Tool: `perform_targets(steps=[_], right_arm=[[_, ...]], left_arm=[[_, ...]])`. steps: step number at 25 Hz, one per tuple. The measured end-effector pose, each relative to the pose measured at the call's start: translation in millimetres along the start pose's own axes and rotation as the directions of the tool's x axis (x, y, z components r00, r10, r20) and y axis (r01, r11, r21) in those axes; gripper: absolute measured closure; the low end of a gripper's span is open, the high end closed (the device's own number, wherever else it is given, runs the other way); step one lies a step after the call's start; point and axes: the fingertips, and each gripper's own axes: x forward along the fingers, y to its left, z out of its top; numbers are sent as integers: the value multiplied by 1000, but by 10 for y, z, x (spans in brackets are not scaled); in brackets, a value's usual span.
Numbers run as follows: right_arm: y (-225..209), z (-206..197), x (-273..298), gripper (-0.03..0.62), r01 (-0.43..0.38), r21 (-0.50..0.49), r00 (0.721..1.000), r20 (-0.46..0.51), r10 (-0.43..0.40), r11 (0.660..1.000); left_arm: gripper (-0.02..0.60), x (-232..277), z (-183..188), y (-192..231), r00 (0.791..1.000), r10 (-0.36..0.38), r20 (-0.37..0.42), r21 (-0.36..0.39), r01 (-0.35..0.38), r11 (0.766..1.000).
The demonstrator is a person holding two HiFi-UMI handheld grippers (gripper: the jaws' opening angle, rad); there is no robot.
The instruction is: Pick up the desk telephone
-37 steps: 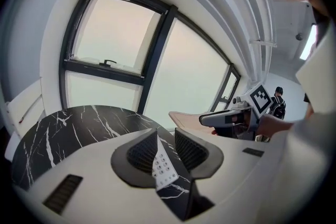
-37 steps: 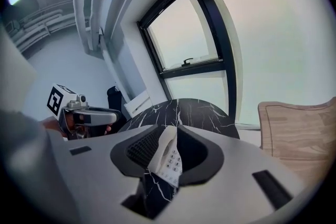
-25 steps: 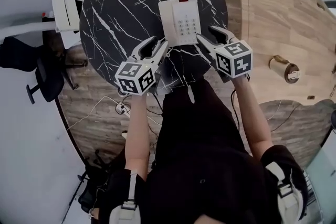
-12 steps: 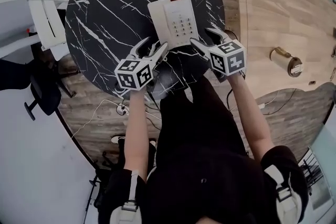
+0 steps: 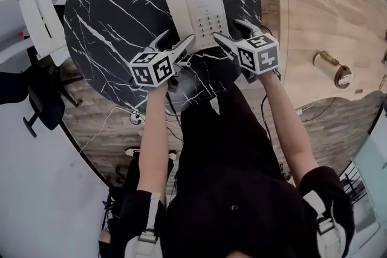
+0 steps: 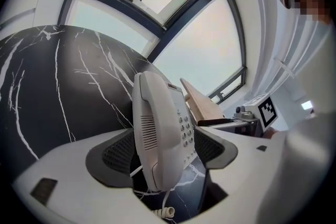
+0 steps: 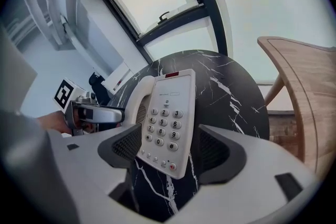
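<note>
A white desk telephone (image 5: pixel 198 15) with keypad and handset lies on the round black marble table (image 5: pixel 115 3). My left gripper (image 5: pixel 173 44) reaches its near left corner and my right gripper (image 5: pixel 236 34) its near right corner. In the left gripper view the handset side of the telephone (image 6: pixel 157 128) stands between the opening jaws of the left gripper (image 6: pixel 165 152), and the pads (image 6: pixel 118 152) do not press on it. In the right gripper view the keypad end of the telephone (image 7: pixel 168 123) sits between the right gripper's (image 7: pixel 170 152) opening jaws, with gaps on both sides.
A curved wooden seat (image 5: pixel 326 9) borders the table on the right, with a round brass fitting (image 5: pixel 335 72) on it. A white frame (image 5: pixel 36 21) and a black office chair (image 5: pixel 42 106) stand at the left. Cables (image 5: pixel 136 118) lie on the floor. The phone's coiled cord (image 6: pixel 163 212) trails under the left gripper.
Both grippers have come down and forward onto the phone's near corners, and their jaws have spread wider. The phone has stayed on the table.
</note>
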Motion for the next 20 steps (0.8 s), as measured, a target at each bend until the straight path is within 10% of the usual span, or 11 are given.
perform_targets(steps=[20], right_arm=[[-110,-78,431,272,-30,23,997,-66,31,999]], left_arm=[[204,332,-57,102,994,-100,-32,-82,97,992]])
